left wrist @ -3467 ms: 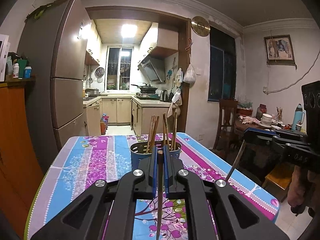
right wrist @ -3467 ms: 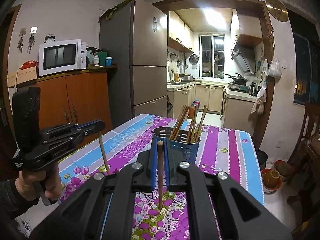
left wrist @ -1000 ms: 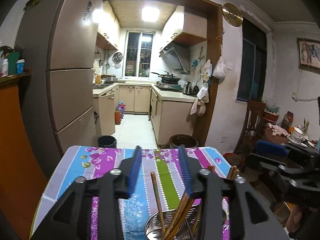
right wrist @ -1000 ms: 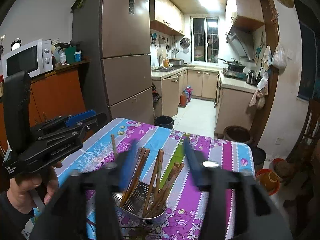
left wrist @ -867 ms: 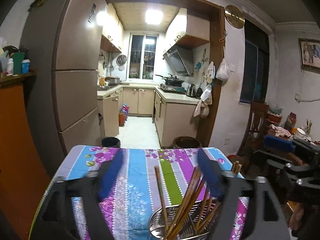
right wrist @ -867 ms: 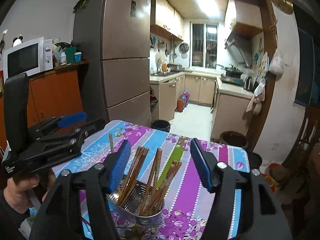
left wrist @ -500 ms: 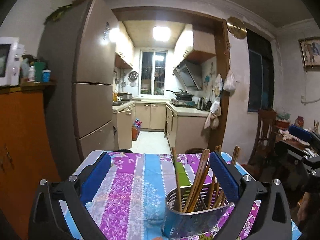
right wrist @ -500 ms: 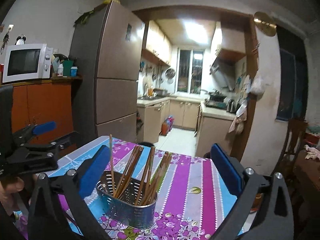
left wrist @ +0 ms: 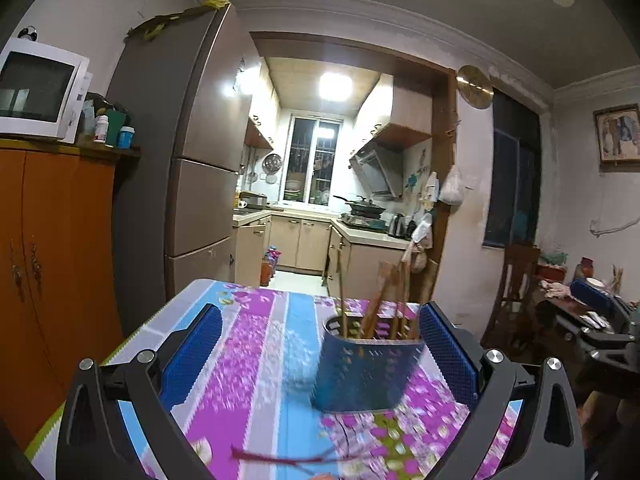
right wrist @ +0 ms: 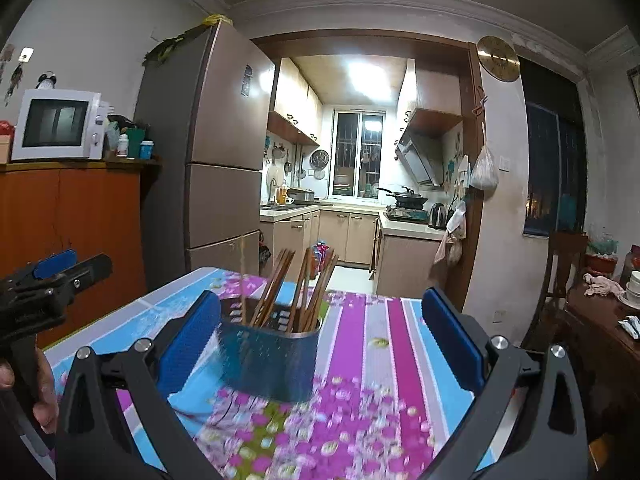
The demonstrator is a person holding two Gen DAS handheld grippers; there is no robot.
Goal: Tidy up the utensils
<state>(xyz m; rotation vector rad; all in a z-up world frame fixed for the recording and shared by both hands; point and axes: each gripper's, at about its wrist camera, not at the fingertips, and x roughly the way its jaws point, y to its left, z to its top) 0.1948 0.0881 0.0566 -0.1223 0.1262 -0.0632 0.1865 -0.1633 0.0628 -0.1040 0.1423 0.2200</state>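
Observation:
A perforated metal utensil holder (left wrist: 368, 364) stands on the floral tablecloth (left wrist: 248, 360), with several wooden chopsticks (left wrist: 384, 300) upright in it. My left gripper (left wrist: 320, 344) is open wide and empty, close in front of the holder, which sits toward its right pad. In the right wrist view the same holder (right wrist: 268, 356) and chopsticks (right wrist: 280, 288) sit toward the left pad of my right gripper (right wrist: 322, 338), also open and empty. The left gripper (right wrist: 52, 276), held by a hand (right wrist: 40, 392), shows at that view's left edge. The right gripper (left wrist: 600, 328) shows at the left wrist view's right edge.
A tall fridge (left wrist: 192, 184) and an orange cabinet (left wrist: 52, 260) with a microwave (left wrist: 36, 88) stand left of the table. A kitchen doorway lies beyond the far edge. A wooden chair (left wrist: 512, 280) and a cluttered side table (right wrist: 608, 320) stand at the right.
Each gripper earlier held one chopstick. Both have since opened wide over the holder, leaving the chopsticks in it. They have drawn back and sunk to the holder's level.

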